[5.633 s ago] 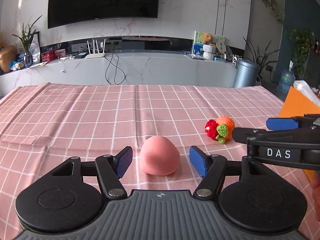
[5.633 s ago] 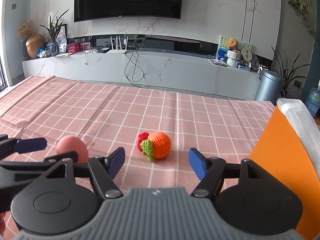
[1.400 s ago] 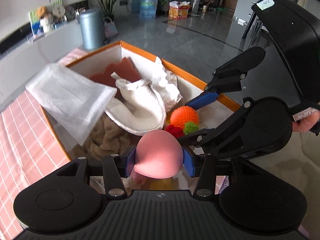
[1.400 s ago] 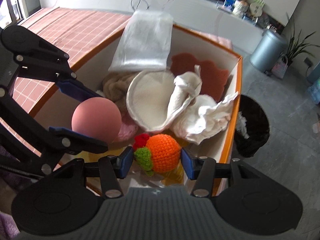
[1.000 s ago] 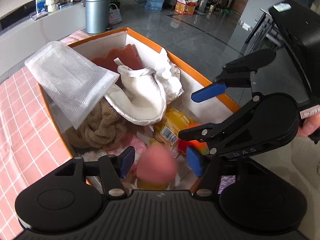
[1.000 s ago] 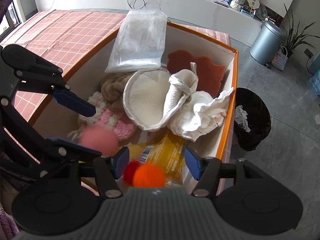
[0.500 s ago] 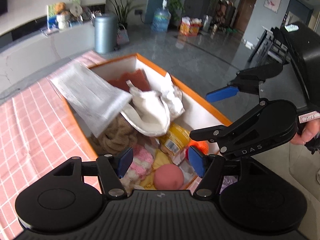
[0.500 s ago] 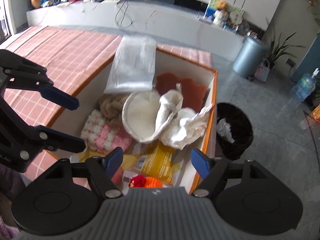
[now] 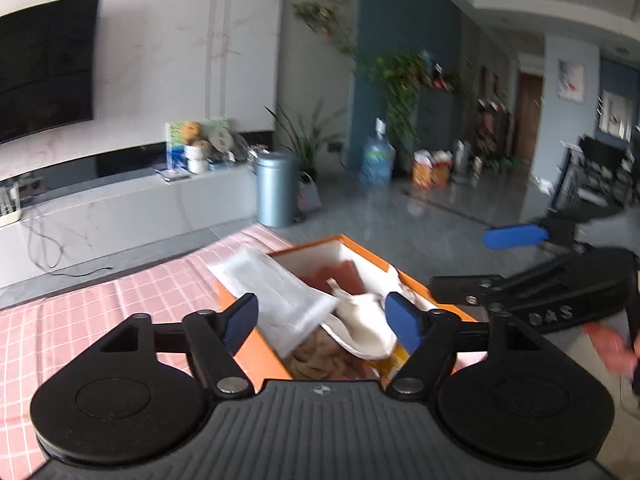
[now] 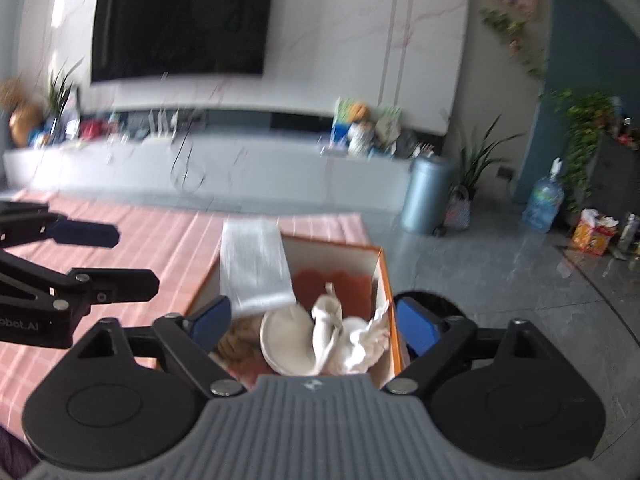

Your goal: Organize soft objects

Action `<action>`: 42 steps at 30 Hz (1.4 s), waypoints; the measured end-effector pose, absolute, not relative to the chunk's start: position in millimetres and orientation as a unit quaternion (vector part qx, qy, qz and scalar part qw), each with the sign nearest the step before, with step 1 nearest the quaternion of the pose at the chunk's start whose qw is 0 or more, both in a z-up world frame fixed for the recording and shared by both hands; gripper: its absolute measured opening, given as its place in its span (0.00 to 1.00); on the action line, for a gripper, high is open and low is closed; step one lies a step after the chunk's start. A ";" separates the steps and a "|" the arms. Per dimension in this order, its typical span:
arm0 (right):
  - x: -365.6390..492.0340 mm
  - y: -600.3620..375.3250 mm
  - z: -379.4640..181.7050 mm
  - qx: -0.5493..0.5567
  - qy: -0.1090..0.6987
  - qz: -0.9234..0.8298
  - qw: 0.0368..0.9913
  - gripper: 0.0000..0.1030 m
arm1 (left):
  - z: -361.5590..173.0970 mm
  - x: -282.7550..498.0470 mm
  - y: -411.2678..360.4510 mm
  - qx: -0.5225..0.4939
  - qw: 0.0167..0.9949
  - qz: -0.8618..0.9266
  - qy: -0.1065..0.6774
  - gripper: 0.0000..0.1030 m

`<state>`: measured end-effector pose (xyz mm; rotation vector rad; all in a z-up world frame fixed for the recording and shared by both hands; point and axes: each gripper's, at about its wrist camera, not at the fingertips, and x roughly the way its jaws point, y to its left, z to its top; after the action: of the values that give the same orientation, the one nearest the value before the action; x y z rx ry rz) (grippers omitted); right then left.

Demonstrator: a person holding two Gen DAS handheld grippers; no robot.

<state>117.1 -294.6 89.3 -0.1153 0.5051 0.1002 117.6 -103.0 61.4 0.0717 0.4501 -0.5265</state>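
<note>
Both the left gripper (image 9: 322, 322) and right gripper (image 10: 314, 322) gape wide, empty. Blur hides much, but the white pouch (image 10: 256, 266) draped over the orange box (image 10: 384, 276) rim could slide out.

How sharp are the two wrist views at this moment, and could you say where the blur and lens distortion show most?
Left wrist view: the left gripper is crisp, while the room beyond and the right gripper are motion-smeared; walls bow from the fisheye. Right wrist view: the right gripper's own body is sharp, but the TV wall streaks and the orange box contents are soft.
</note>
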 end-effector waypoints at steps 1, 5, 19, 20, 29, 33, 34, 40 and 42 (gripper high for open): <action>110.8 -291.5 89.5 -0.056 0.236 0.042 0.969 0.89 | 60.9 114.7 -99.9 0.032 0.944 -0.249 0.213 0.85; 87.4 -278.4 87.0 -0.045 0.184 0.017 0.982 0.95 | 57.4 99.0 -91.3 0.045 0.966 -0.191 0.170 0.94; 44.5 -248.1 38.2 0.011 0.138 -0.072 0.988 0.97 | 14.8 65.6 -85.4 0.068 0.984 -0.080 0.141 1.00; 43.9 -248.0 35.2 0.012 0.140 -0.078 0.987 0.97 | 11.7 62.1 -84.3 0.067 0.985 -0.081 0.140 1.00; 37.8 -245.6 6.3 -0.003 0.161 -0.113 0.980 0.97 | -2.3 52.5 -84.5 0.050 0.980 -0.090 0.169 1.00; 35.2 -249.2 -2.2 0.008 0.172 -0.114 0.978 0.97 | -11.5 55.5 -84.8 0.038 0.976 -0.091 0.195 1.00; 35.2 -249.4 -3.1 0.008 0.172 -0.114 0.978 0.97 | -16.0 54.9 -84.1 0.034 0.974 -0.090 0.203 1.00; 33.5 -246.3 -7.5 0.003 0.175 -0.109 0.979 0.97 | -22.7 52.6 -82.7 0.038 0.972 -0.075 0.219 1.00; 33.6 -246.2 -8.5 0.005 0.177 -0.106 0.978 0.97 | -22.6 51.5 -81.8 0.040 0.972 -0.072 0.221 1.00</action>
<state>33.6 -246.2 -8.5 0.0109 0.3571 -0.2144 51.5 -81.8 -22.6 0.0809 0.4454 -0.1454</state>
